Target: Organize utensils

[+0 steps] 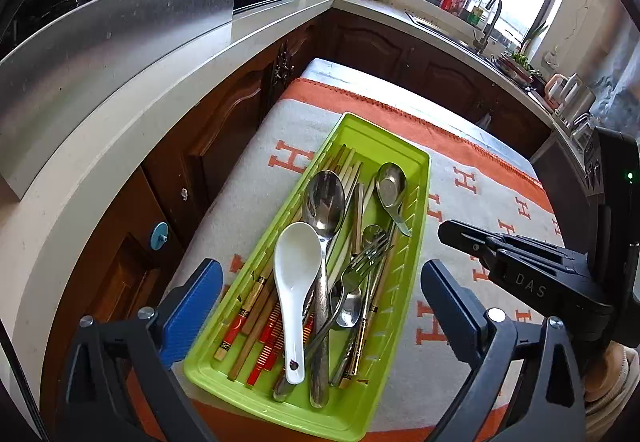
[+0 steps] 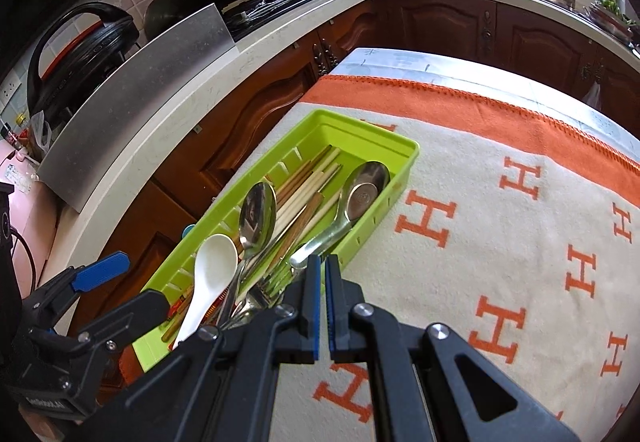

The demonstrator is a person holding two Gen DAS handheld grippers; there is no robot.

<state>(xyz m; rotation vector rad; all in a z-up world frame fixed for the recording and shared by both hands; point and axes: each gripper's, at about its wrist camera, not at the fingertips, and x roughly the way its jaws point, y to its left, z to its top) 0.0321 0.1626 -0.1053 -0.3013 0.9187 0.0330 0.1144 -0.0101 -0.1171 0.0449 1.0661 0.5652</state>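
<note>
On a cream blanket [image 1: 460, 210] patterned with orange H letters and edged in an orange band sits the lime-green plastic utensil tray [image 1: 412, 178], the landmark for everything else. Inside the tray, a white ceramic soup spoon [image 1: 297, 282] lies bowl up toward the near end, its handle running to the tray's near rim. Just beyond it, a large steel spoon [image 1: 324, 202] rests on the pile, its bowl toward the tray's far half. Against the tray's right wall lies a shorter, round-bowled steel spoon [image 1: 392, 184], and between that spoon and the tray's near end a steel fork [image 1: 366, 262] and a small teaspoon [image 1: 349, 308] lie crossed over each other. Under all of these, a bundle of chopsticks [image 1: 348, 170] runs the tray's length, pale and brown tips at the far end, red-patterned ends at the near end. The left gripper [image 1: 322, 290] hovers over the tray's near end with its jaws spread wide, one blue-padded finger outside each long wall, pressing on nothing. The right gripper [image 2: 323, 262] is poised at the tray's right wall near the short spoon's handle; its jaws are closed together with only a thin slit between the pads and nothing held. Beyond the tray's left side run dark wooden cabinets [image 1: 224, 130] under a pale countertop [image 1: 168, 82].
</note>
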